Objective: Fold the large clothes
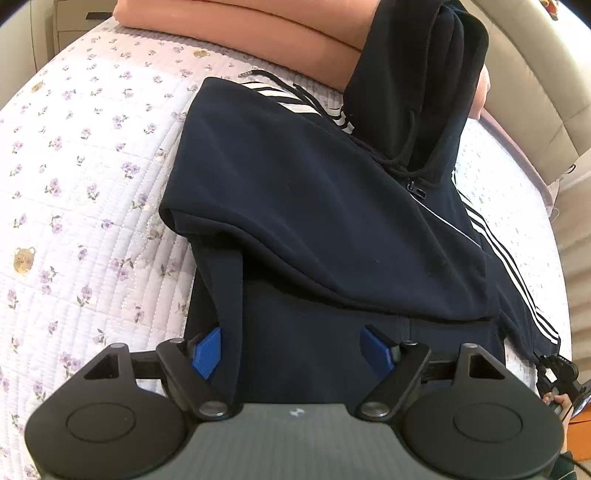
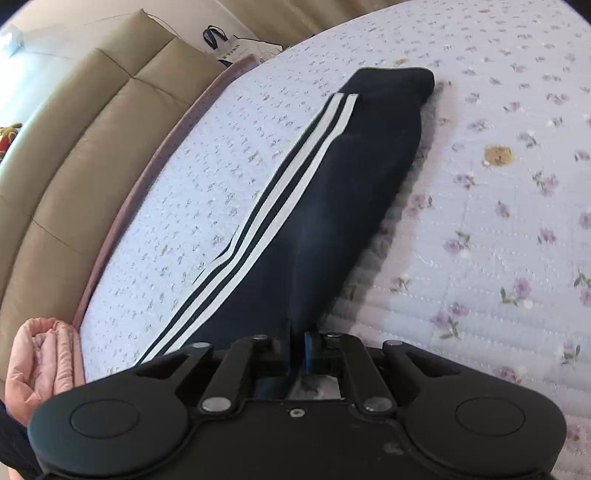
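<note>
A navy hoodie jacket with white stripes lies on the floral quilt, its body partly folded over and its hood up against orange bedding. My left gripper is open, its blue pads spread over the jacket's lower part, one pad beside a hanging fold. In the right wrist view, a striped navy sleeve stretches away across the quilt. My right gripper is shut on the near end of that sleeve. The right gripper also shows at the left wrist view's right edge.
The floral quilted bedspread covers the bed. Folded orange bedding lies at the far end. A beige padded headboard curves along the bed's edge. A pink padded item sits near the right gripper. A white bag stands beyond the bed.
</note>
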Demonstrator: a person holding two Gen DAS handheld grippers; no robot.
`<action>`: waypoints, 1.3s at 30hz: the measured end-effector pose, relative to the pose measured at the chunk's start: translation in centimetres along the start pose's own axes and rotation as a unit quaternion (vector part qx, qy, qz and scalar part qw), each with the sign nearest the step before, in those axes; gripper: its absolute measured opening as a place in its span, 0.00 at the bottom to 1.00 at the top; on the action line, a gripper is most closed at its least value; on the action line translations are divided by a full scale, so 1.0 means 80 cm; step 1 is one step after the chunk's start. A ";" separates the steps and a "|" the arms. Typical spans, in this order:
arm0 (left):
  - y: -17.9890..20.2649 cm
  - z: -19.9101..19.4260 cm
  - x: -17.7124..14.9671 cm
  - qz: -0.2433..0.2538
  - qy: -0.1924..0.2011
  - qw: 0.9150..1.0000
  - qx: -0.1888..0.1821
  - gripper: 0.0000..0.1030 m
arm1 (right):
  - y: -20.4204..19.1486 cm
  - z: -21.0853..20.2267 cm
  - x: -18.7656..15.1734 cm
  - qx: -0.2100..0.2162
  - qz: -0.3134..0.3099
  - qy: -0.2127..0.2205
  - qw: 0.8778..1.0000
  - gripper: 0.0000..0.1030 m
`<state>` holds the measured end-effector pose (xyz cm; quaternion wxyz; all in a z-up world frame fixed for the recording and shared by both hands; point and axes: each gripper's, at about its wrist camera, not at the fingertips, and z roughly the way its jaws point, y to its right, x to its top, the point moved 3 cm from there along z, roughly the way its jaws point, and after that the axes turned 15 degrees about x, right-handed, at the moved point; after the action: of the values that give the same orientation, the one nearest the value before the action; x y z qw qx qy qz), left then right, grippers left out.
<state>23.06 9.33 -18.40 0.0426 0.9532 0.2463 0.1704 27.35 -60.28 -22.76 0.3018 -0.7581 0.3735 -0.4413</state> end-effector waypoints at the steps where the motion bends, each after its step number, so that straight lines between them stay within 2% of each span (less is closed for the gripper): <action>1: 0.000 0.000 0.000 -0.003 -0.001 1.000 -0.002 0.77 | 0.010 0.002 0.005 0.023 0.023 0.008 0.999 0.13; 5: -0.001 -0.002 0.000 -0.005 0.000 1.000 -0.005 0.77 | 0.043 0.015 0.033 0.077 0.109 0.048 0.990 0.13; 11: -0.009 -0.010 0.000 -0.013 0.008 1.000 -0.009 0.77 | 0.055 0.031 0.067 0.079 0.131 0.073 0.986 0.13; 13: -0.012 -0.014 0.000 -0.019 0.012 1.000 -0.011 0.77 | 0.048 0.029 0.073 0.060 0.120 0.077 0.988 0.11; 15: -0.015 -0.018 0.001 -0.022 0.018 1.000 -0.013 0.77 | 0.025 0.023 0.079 0.026 0.058 0.084 0.994 0.09; 17: -0.018 -0.022 0.001 -0.023 0.023 0.999 -0.016 0.77 | -0.001 0.018 0.084 0.038 0.014 0.085 0.996 0.07; 19: -0.019 -0.025 0.001 -0.021 0.025 0.999 -0.019 0.77 | -0.023 0.012 0.089 0.052 0.009 0.092 0.994 0.07; 21: -0.020 -0.029 0.000 -0.017 0.030 0.999 -0.017 0.77 | -0.054 0.003 0.094 0.087 0.007 0.101 0.991 0.07; 25: -0.020 -0.036 -0.002 -0.014 0.039 0.999 -0.019 0.77 | -0.162 -0.020 0.082 0.181 -0.043 0.102 0.977 0.07; 27: -0.020 -0.040 -0.003 -0.012 0.045 0.999 -0.021 0.77 | -0.228 -0.036 0.058 0.245 -0.074 0.091 0.962 0.07; 29: -0.021 -0.045 -0.003 -0.009 0.051 0.998 -0.025 0.76 | -0.298 -0.053 0.020 0.313 -0.108 0.069 0.941 0.07; 32: -0.028 -0.053 -0.004 -0.013 0.058 0.998 -0.036 0.76 | -0.390 -0.072 -0.060 0.395 -0.157 0.018 0.905 0.07; 34: -0.036 -0.058 -0.003 -0.019 0.065 0.997 -0.040 0.76 | -0.430 -0.075 -0.121 0.431 -0.177 -0.026 0.884 0.07; 37: -0.051 -0.064 -0.005 -0.029 0.074 0.996 -0.042 0.76 | -0.454 -0.061 -0.218 0.451 -0.196 -0.111 0.864 0.07; 39: -0.062 -0.065 -0.007 -0.034 0.075 0.996 -0.040 0.76 | -0.446 -0.038 -0.293 0.434 -0.217 -0.177 0.856 0.07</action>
<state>18.55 13.37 -14.49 0.0681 0.9264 0.2738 0.2493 27.57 -21.93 -3.72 0.5574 -0.6777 -0.0898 -0.4711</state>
